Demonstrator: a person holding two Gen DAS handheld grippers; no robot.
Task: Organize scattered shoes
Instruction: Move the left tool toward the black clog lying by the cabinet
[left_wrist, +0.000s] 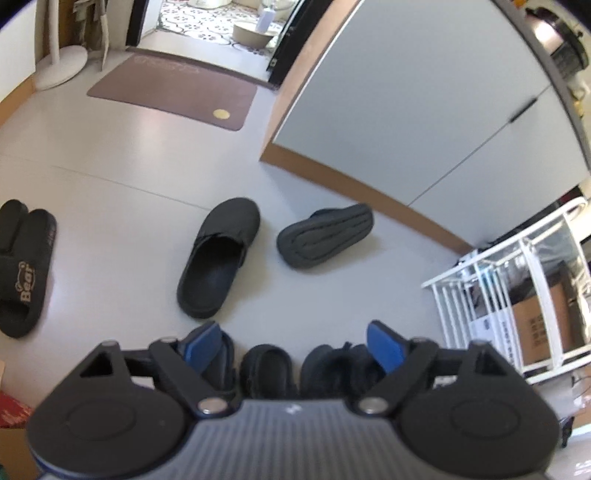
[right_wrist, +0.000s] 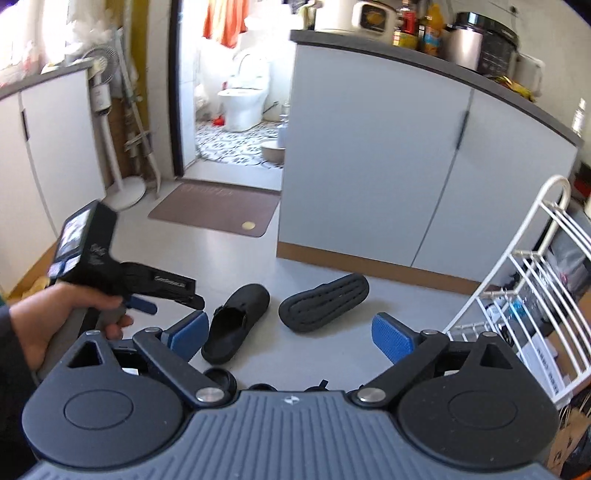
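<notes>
Both the left gripper and the right gripper stand spread wide with nothing between their pads. The overturned slipper, sole up near the cabinet, could slide out of a pinch on its ribbed sole; the black clog lies upright just beside it on the floor.

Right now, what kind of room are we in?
Probably a home kitchen beside a bathroom: a counter with cookers and bottles, a toilet through the doorway, and slippers scattered on the floor.
</notes>
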